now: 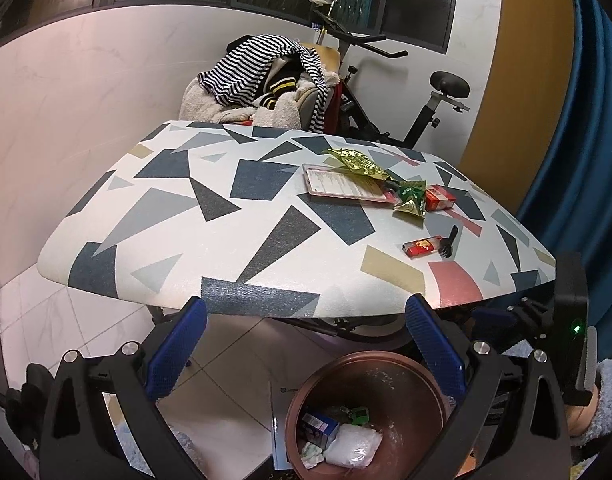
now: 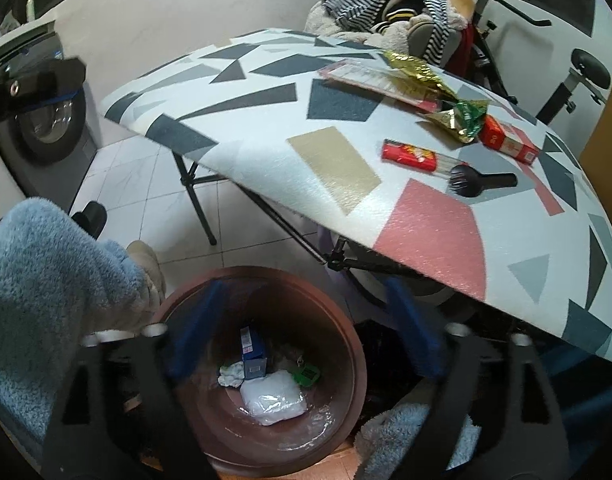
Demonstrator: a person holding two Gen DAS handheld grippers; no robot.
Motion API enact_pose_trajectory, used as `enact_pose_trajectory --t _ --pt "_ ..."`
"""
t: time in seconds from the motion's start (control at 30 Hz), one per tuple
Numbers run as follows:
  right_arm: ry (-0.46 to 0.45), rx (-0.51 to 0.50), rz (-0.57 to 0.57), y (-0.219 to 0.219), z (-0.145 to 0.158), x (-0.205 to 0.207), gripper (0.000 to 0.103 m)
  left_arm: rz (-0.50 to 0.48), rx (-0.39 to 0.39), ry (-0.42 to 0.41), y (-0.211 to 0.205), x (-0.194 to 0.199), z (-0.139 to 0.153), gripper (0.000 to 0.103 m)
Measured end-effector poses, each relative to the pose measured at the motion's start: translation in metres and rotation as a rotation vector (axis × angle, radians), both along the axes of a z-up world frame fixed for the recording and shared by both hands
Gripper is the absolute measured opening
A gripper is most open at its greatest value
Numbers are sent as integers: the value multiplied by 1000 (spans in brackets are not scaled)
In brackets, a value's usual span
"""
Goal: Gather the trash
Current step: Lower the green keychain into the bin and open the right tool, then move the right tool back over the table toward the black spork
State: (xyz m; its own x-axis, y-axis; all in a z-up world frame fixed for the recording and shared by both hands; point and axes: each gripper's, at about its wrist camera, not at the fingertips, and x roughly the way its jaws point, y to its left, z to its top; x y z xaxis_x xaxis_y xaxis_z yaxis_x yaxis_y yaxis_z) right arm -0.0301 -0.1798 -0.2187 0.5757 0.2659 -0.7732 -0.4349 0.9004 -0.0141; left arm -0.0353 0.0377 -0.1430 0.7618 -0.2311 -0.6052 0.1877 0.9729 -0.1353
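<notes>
Brown plastic bin stands on the floor below the tabletop's near edge, holding four bits of trash: one blue carton, one crumpled tissue, one clear bag, one green scrap. Both the left hand-held gripper and right hand-held gripper hang spread apart, empty, above it. Near the tabletop's right edge lie two gold wrappers, two red packets, one flat card and one black brush.

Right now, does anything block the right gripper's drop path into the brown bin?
Nothing visible does. The right gripper hangs open directly over the brown bin, its mouth uncovered, with trash already at the bottom. The table edge overhangs to the side, not over the opening.
</notes>
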Motion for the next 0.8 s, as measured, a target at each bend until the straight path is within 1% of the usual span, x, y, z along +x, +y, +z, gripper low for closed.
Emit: enact_pose_trajectory --t 0.07,0.17,0.47,0.63,0.8 --pt "4 13 -16 -4 1 2 97 3 0 2 1 1 0 97" --pt "16 34 -34 -10 3 6 97 8 1 0 2 3 0 97" --pt "57 124 -164 -41 8 21 97 19 7 -22 5 9 4 97" --pt "73 153 -225 -55 11 30 97 26 5 -33 7 12 7 97" --pt "82 177 -261 -66 13 36 97 35 -24 -26 12 18 6 97"
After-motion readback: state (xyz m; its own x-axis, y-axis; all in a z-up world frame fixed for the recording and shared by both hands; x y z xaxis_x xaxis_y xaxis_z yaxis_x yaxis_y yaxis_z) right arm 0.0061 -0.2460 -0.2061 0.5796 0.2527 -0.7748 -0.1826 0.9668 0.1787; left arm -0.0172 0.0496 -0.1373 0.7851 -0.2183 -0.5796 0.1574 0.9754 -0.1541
